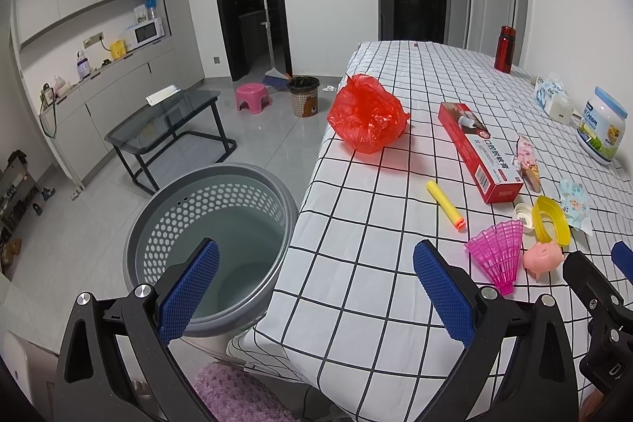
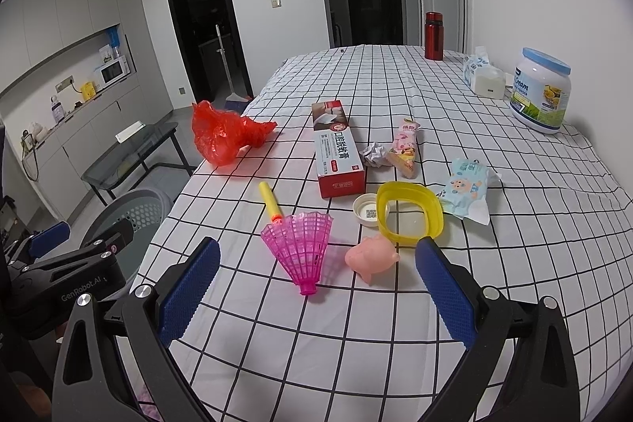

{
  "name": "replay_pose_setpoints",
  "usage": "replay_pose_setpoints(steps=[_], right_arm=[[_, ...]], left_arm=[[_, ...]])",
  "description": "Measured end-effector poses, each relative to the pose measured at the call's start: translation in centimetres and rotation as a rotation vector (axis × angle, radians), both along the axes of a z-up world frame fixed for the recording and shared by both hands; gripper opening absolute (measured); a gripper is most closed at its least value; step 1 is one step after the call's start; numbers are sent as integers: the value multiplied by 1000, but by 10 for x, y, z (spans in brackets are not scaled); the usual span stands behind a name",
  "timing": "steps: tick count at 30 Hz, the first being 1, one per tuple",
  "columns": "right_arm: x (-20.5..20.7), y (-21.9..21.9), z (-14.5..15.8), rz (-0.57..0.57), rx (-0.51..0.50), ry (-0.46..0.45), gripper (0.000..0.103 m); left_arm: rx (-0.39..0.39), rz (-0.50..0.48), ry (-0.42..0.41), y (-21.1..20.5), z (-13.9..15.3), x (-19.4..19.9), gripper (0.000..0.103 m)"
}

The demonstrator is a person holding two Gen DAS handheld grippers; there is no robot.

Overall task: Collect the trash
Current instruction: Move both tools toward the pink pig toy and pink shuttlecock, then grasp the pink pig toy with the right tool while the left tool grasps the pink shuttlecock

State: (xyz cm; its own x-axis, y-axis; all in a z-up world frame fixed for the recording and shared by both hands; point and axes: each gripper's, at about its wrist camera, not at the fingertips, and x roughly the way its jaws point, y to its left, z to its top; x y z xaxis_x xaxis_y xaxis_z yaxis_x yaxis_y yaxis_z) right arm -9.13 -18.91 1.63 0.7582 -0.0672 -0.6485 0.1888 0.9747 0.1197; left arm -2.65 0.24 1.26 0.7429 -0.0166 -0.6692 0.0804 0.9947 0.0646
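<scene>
Your right gripper (image 2: 316, 287) hangs with jaws wide apart and empty; the pink plastic shuttlecock (image 2: 301, 247) lies on the checked tablecloth (image 2: 356, 362) just beyond them. Your left gripper (image 1: 316, 287) is likewise spread, straddling the table edge, the grey perforated plastic bin (image 1: 205, 224) below its left finger.

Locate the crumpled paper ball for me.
Right wrist view only: the crumpled paper ball sits mid-table, wedged between the red box and the pink snack wrapper.
</scene>
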Motion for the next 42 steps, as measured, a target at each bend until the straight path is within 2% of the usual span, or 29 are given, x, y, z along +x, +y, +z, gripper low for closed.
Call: replay_pose_setpoints(steps=[23,35,42], right_arm=[[0,0,-4,10,12,3,95],[-14,-60,-12,-97,-9,41,95],[-5,-75,-38,-89,40,114,95]], left_arm=[[-3,-3,4,0,-1,2,97],[-15,-41,66,-27,-21,21,97],[-3,-91,101,-53,-34,28,97]])
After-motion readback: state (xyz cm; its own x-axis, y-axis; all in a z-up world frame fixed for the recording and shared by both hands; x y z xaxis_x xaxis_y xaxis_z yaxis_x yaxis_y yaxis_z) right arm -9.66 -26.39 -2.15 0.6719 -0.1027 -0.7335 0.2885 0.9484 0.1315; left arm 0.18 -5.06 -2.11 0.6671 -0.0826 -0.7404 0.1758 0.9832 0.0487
